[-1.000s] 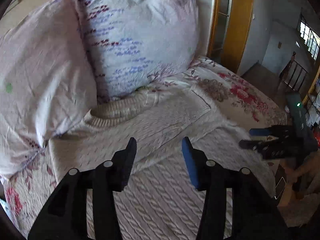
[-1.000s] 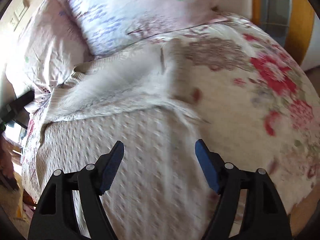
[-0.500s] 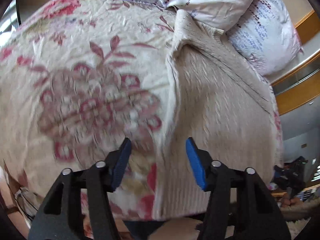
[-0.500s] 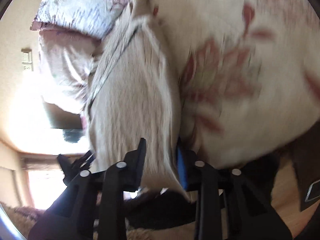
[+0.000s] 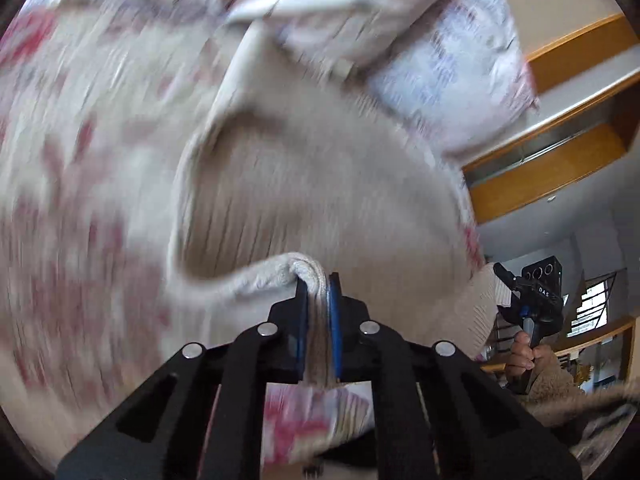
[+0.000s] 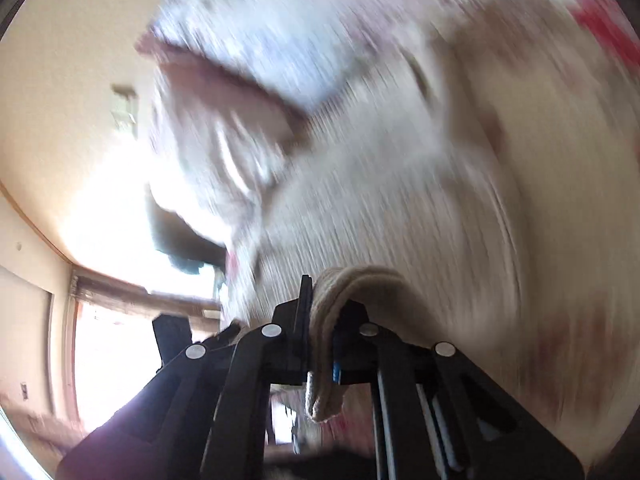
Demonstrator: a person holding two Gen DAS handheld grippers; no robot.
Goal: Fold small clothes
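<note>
A cream knitted sweater (image 5: 320, 184) lies on a floral bedspread (image 5: 80, 216), its collar toward the pillows. My left gripper (image 5: 318, 284) is shut on the sweater's bottom hem at its left corner, the knit bunched between the jaws. My right gripper (image 6: 324, 292) is shut on the hem (image 6: 360, 280) at the other corner; it also shows in the left wrist view (image 5: 508, 284) holding the cloth. Both views are blurred by motion.
Two floral pillows (image 5: 440, 60) lean at the head of the bed. A wooden door frame (image 5: 560, 152) stands beyond the bed. A wall and a bright window (image 6: 112, 344) lie to the left in the right wrist view.
Both grippers were open a second ago. They dropped to the sweater's bottom edge and closed on the hem, and the hem is now lifted off the bedspread.
</note>
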